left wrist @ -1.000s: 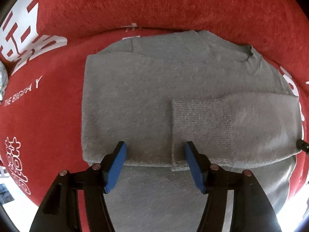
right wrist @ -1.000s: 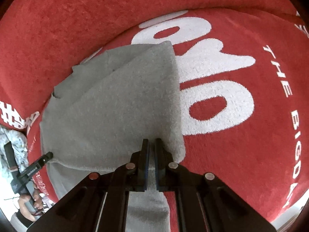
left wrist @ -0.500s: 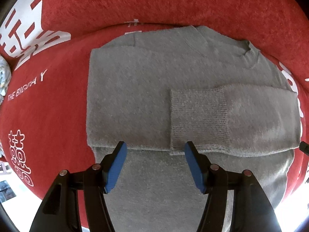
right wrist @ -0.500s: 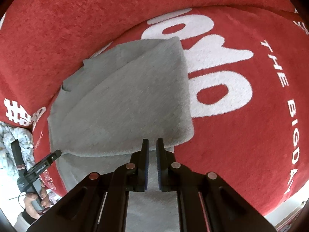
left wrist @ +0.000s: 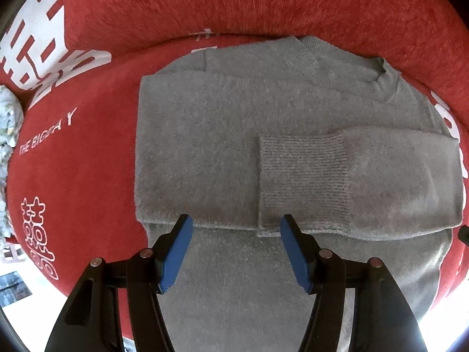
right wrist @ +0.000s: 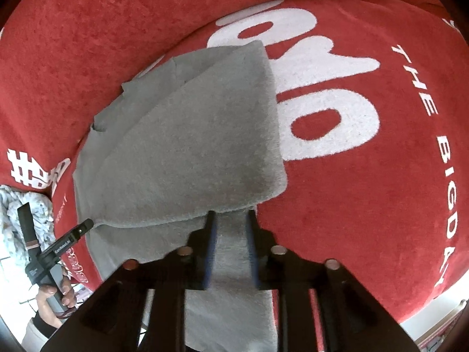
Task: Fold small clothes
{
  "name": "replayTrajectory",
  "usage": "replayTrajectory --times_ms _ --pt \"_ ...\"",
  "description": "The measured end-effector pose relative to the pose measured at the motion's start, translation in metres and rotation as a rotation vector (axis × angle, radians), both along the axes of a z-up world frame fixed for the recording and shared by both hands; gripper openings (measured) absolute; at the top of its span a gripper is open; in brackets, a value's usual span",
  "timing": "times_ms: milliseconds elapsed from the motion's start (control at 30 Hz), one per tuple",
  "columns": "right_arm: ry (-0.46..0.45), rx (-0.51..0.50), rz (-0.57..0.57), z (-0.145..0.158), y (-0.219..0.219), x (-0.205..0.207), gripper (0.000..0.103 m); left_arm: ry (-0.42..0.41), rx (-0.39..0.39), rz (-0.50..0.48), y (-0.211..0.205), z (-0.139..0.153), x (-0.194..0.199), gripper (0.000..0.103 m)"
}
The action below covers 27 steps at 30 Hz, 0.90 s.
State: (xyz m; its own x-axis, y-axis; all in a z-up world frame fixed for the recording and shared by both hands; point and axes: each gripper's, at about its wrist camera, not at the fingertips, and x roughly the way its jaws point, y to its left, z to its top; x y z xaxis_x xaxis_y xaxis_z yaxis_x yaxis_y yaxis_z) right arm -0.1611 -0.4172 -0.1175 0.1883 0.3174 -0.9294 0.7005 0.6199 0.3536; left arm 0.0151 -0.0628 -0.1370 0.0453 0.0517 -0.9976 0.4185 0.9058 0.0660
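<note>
1. Your grey sweater [left wrist: 222,146] lies centre frame on the red blanket [left wrist: 88,176], sleeve folded across.
2. Your left tongs [left wrist: 236,249] hover open, empty.
3. Your right tongs [right wrist: 231,246] are opening, sweater fabric between them, unpressed.

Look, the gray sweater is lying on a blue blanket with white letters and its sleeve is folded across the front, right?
Not quite: the blanket is red, not blue, as the left wrist view shows. The gray sweater does lie on it, sleeve folded across the front.
</note>
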Motion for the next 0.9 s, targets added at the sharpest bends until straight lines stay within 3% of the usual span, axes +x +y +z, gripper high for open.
replayTrajectory --times_ms 133,300,533,600,633,833,900 --pt "-0.011 0.013 0.012 0.002 -0.006 -0.001 0.032 -0.005 0.006 0.008 -0.006 0.007 -0.009 0.064" --pt "-0.03 0.052 0.02 0.004 -0.011 -0.005 0.045 0.003 0.004 0.006 -0.016 0.017 -0.033 0.064" --pt "-0.046 0.117 0.047 0.001 -0.011 -0.018 0.048 0.034 0.003 0.035 -0.017 0.02 -0.062 0.064" --pt "-0.048 0.122 0.05 0.001 -0.01 -0.022 0.051 0.023 0.012 0.048 -0.017 0.022 -0.07 0.09" --pt "-0.048 0.124 0.049 0.001 -0.01 -0.024 0.052 0.008 0.01 0.055 -0.017 0.024 -0.075 0.094" --pt "-0.062 0.157 0.053 -0.002 0.0 -0.036 0.061 -0.007 0.002 0.017 -0.021 0.033 -0.098 0.094" --pt "-0.081 0.173 0.047 -0.001 0.007 -0.041 0.075 -0.014 -0.009 0.011 -0.017 0.036 -0.101 0.094"
